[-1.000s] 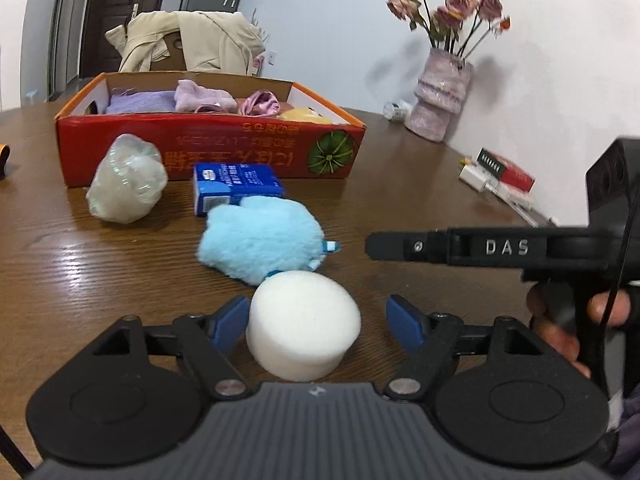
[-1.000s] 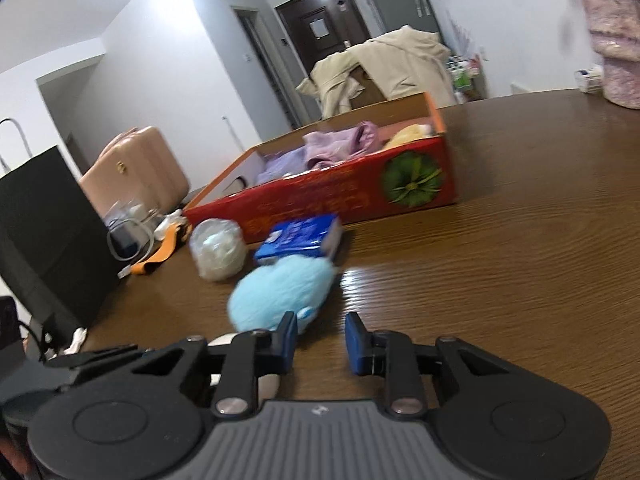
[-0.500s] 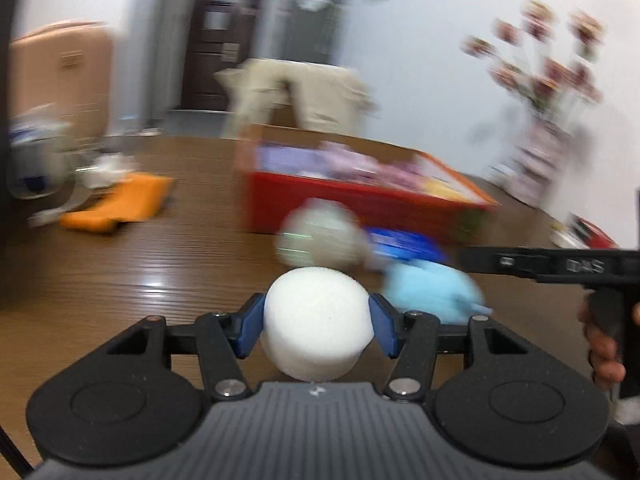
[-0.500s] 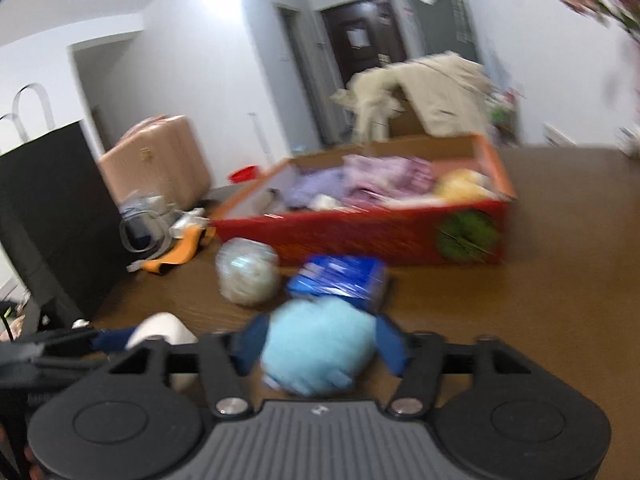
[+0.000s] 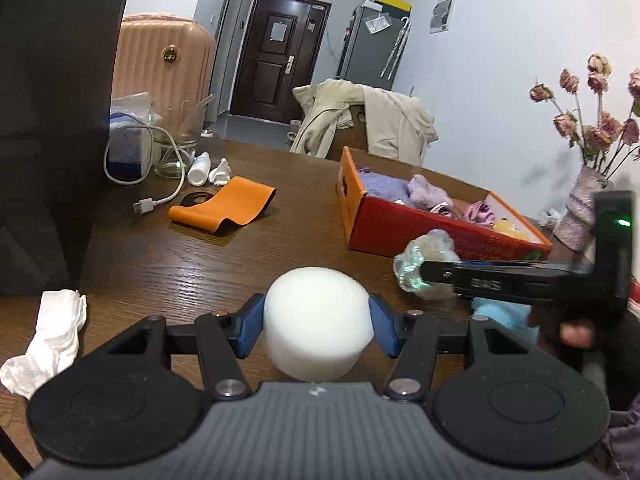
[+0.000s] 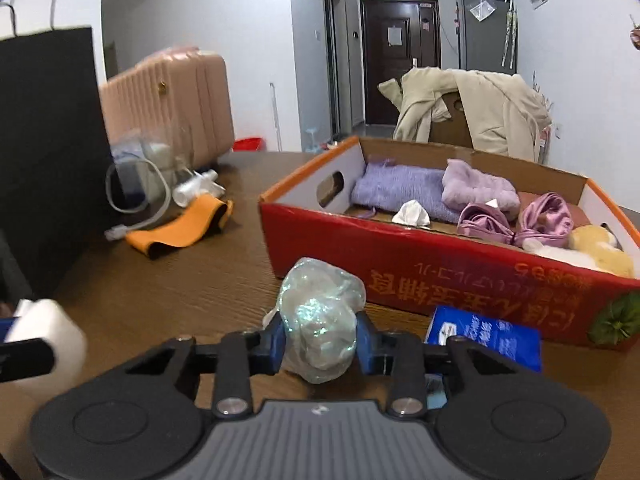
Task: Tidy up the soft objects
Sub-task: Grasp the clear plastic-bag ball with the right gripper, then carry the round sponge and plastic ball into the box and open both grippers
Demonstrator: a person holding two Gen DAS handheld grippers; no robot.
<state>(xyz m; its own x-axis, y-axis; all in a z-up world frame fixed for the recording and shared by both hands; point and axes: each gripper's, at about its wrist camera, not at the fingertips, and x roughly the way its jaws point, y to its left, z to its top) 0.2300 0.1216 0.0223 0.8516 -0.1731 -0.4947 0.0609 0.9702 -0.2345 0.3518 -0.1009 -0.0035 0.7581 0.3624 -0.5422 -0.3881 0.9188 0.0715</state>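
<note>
My left gripper is shut on a white foam cylinder, held just above the wooden table; the same foam shows at the left edge of the right wrist view. My right gripper has its jaws closing on a crumpled shiny plastic ball, with both blue pads pressing its sides. The ball lies in front of the red cardboard box, which holds purple knitwear, satin bows and a yellow plush. A blue plush sits behind the right gripper's arm.
A blue tissue packet lies by the box front. An orange strap, a white cable and a glass jar sit at the far left. A crumpled white tissue lies at the near left. A black bag stands at the left, a vase at the right.
My left gripper closed on the foam cylinder, lifted it and swung left. My right gripper left the blue plush, opened, then closed around the plastic ball.
</note>
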